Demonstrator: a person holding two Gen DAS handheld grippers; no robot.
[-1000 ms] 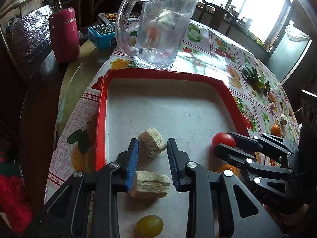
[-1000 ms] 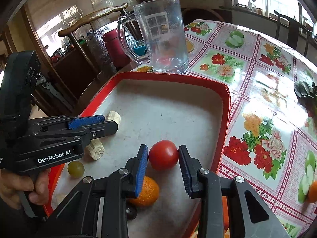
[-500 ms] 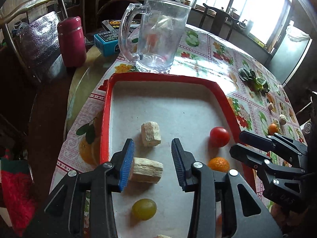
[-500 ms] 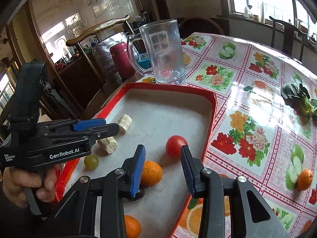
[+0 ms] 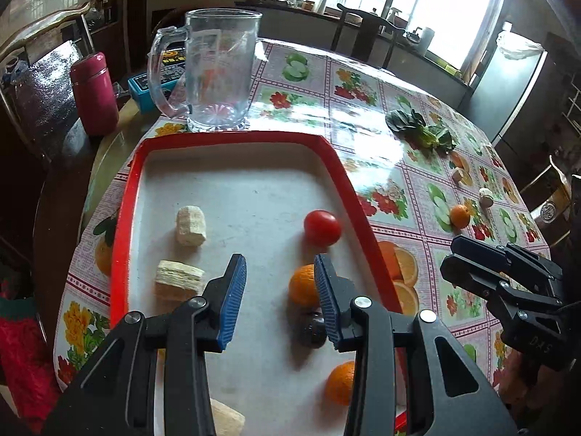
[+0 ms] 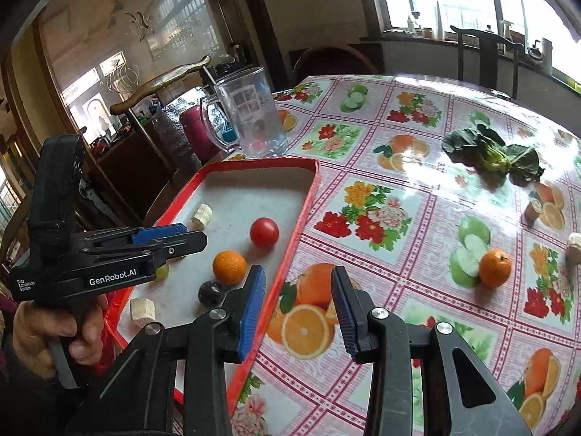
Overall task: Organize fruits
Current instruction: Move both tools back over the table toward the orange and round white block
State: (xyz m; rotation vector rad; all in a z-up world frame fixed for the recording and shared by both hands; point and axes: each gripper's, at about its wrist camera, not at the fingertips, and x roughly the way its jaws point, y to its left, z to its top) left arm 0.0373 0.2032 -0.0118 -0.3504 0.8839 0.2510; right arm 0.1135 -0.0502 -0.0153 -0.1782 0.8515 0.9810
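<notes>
A red-rimmed tray [image 5: 123,214] [image 6: 301,214] holds a red tomato [image 5: 322,227] [image 6: 264,232], an orange [image 5: 303,285] [image 6: 229,267], a dark plum [image 5: 313,328] [image 6: 211,292], a second orange [image 5: 339,381], a green grape [image 6: 162,271] and pale cut chunks [image 5: 191,226] [image 5: 178,277] [image 6: 202,216] [image 6: 142,309]. My left gripper [image 5: 279,299] [image 6: 174,236] is open and empty above the tray's near part. My right gripper [image 6: 297,307] [image 5: 454,258] is open and empty over the tablecloth just right of the tray. Another orange [image 6: 494,267] [image 5: 459,216] lies on the table.
A glass mug [image 5: 214,69] [image 6: 247,120] stands behind the tray, with a maroon flask [image 5: 94,98] and a blue box [image 5: 145,87] to its left. Leafy greens [image 6: 494,156] [image 5: 421,130] and two corks [image 6: 533,210] [image 6: 574,247] lie on the floral tablecloth. Chairs ring the table.
Both grippers have drawn back and shifted right. The right gripper left the tomato in the tray and now hangs over the tablecloth. The left moved off the cut chunks toward the orange.
</notes>
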